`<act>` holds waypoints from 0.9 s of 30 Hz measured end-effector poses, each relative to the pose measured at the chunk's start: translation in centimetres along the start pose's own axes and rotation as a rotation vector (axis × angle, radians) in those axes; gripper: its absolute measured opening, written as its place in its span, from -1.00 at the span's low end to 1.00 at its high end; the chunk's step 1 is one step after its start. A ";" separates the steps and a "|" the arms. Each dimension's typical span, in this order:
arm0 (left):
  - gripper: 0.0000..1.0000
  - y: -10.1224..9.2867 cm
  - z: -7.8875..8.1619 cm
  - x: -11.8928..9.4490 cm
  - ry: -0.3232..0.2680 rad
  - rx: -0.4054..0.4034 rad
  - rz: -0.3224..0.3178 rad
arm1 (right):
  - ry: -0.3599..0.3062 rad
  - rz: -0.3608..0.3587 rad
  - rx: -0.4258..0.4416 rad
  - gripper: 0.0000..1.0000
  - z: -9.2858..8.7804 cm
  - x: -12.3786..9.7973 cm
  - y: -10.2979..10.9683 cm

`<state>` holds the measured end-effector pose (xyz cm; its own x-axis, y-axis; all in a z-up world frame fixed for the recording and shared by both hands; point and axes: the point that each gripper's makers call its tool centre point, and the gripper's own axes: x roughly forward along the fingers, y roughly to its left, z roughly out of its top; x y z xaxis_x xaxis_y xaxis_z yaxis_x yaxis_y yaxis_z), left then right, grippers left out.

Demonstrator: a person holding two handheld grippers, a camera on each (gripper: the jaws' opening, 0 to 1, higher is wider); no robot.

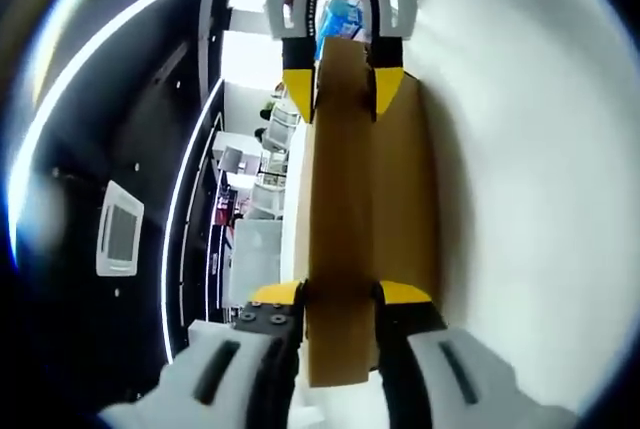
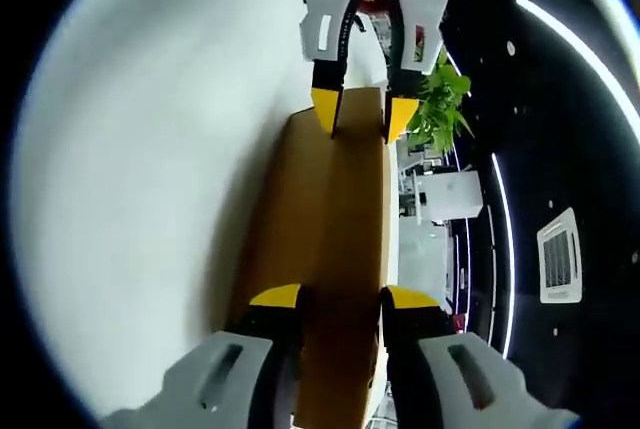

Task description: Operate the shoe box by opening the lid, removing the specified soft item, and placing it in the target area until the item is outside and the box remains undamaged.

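The left gripper clamps one end of the shoe box; the right gripper clamps the opposite end. The box's long axis runs between them, beside the white surface.

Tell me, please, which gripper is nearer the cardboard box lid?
Neither: the left gripper and right gripper both clamp the cardboard lid, at opposite ends.

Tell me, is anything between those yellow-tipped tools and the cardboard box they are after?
Nothing visible. The left tool already straddles one end of the cardboard box, its tips on either side of the edge, and the right tool straddles the opposite end the same way. Whether the soft item is inside cannot be seen.
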<state>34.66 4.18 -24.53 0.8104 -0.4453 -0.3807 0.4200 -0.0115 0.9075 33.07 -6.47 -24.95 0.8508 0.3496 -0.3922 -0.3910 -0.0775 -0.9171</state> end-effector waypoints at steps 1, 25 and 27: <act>-0.44 -0.1 0.0 0.0 0.001 -0.001 0.000 | 0.000 -0.002 -0.003 -0.40 0.0 0.0 0.1; -0.45 -1.3 -0.2 0.6 -0.001 -0.003 0.030 | -0.003 -0.054 -0.022 -0.40 -0.2 0.7 1.3; -0.45 -1.4 -0.2 0.6 -0.002 0.000 0.035 | -0.003 -0.061 -0.023 -0.40 -0.2 0.7 1.5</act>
<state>34.66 4.06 -26.06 0.8238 -0.4468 -0.3487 0.3916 0.0038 0.9201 33.20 -6.50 -26.59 0.8719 0.3571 -0.3351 -0.3298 -0.0774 -0.9409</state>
